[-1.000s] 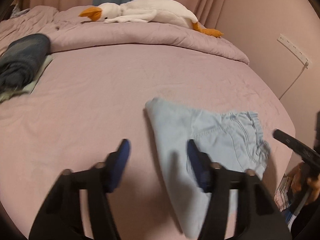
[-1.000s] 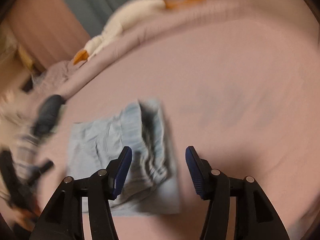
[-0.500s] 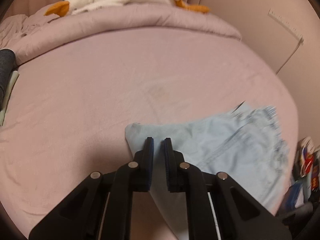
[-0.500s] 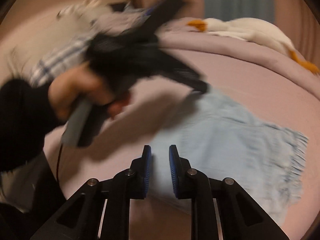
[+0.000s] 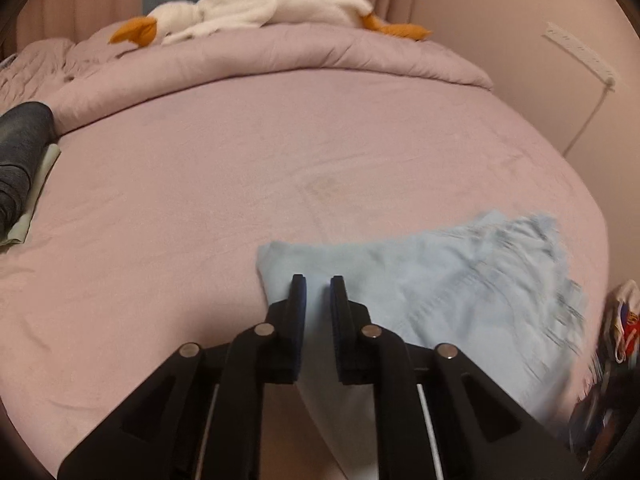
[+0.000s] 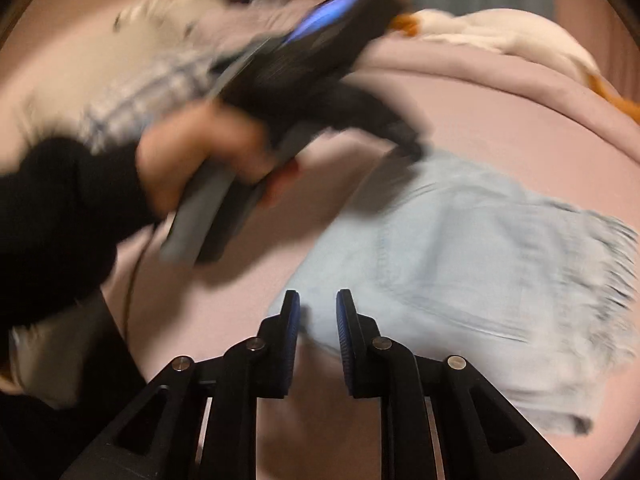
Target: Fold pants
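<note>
Light blue denim pants (image 5: 460,288), folded, lie on the pink bed sheet (image 5: 200,200) near its right edge. My left gripper (image 5: 318,284) sits at their left corner. Its jaws stand narrow and are opening a little, with blue fabric filling the gap between them. In the right wrist view the pants (image 6: 460,248) are blurred. My right gripper (image 6: 318,300) is closed narrowly on their near corner, cloth between the pads. The same view shows the left gripper (image 6: 408,148) at the far corner, held by a hand (image 6: 192,160) in a black sleeve.
A white plush goose (image 5: 260,4) rests on the rolled duvet (image 5: 280,52) at the head of the bed. Dark folded clothes (image 5: 20,152) lie at the left edge. A power strip (image 5: 580,54) hangs on the wall. Clutter (image 5: 624,320) lies beside the bed's right edge.
Both grippers went from wide open to nearly closed on the pants. The right one swung round to the near corner. The pants have shifted on the sheet.
</note>
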`<state>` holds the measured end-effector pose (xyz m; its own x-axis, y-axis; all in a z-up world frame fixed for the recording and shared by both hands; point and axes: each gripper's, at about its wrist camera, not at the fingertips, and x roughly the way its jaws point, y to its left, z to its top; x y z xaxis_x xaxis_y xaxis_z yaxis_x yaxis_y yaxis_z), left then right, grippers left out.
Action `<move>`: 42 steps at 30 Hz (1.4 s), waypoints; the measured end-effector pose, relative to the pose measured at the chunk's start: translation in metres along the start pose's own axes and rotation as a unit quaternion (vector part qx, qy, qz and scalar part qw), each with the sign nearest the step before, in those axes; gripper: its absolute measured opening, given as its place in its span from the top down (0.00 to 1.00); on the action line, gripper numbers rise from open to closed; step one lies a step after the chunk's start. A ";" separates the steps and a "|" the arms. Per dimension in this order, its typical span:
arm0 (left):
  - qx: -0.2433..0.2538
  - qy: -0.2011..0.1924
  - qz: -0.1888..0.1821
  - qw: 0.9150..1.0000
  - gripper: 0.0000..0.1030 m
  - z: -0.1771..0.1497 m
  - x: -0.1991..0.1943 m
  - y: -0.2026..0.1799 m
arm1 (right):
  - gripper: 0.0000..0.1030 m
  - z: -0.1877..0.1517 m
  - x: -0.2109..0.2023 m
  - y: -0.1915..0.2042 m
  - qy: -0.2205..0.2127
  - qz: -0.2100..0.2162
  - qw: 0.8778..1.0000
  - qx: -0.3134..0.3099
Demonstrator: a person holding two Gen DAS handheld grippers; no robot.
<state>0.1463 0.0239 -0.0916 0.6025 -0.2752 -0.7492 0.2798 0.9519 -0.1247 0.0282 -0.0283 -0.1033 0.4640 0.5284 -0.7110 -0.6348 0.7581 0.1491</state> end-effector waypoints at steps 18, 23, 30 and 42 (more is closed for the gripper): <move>0.033 0.062 -0.021 0.997 0.88 -0.073 -0.014 -0.066 | 0.82 0.016 0.000 -0.148 0.008 -0.185 0.967 0.177; 0.034 0.062 -0.015 0.997 0.88 -0.075 -0.016 -0.070 | 0.82 0.018 -0.023 -0.125 -0.024 -0.183 0.972 0.143; 0.033 0.065 -0.009 0.997 0.88 -0.071 -0.012 -0.072 | 0.82 -0.006 -0.018 -0.108 0.023 -0.216 0.971 0.097; -0.039 0.019 -0.023 0.999 0.45 -0.085 -0.049 -0.037 | 0.53 -0.027 -0.046 -0.121 -0.009 -0.157 0.972 0.178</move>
<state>0.0432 0.0137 -0.1058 0.5619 -0.3148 -0.7650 0.2470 0.9464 -0.2080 0.0666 -0.1549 -0.1072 0.6134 0.2546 -0.7476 -0.2088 0.9652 0.1573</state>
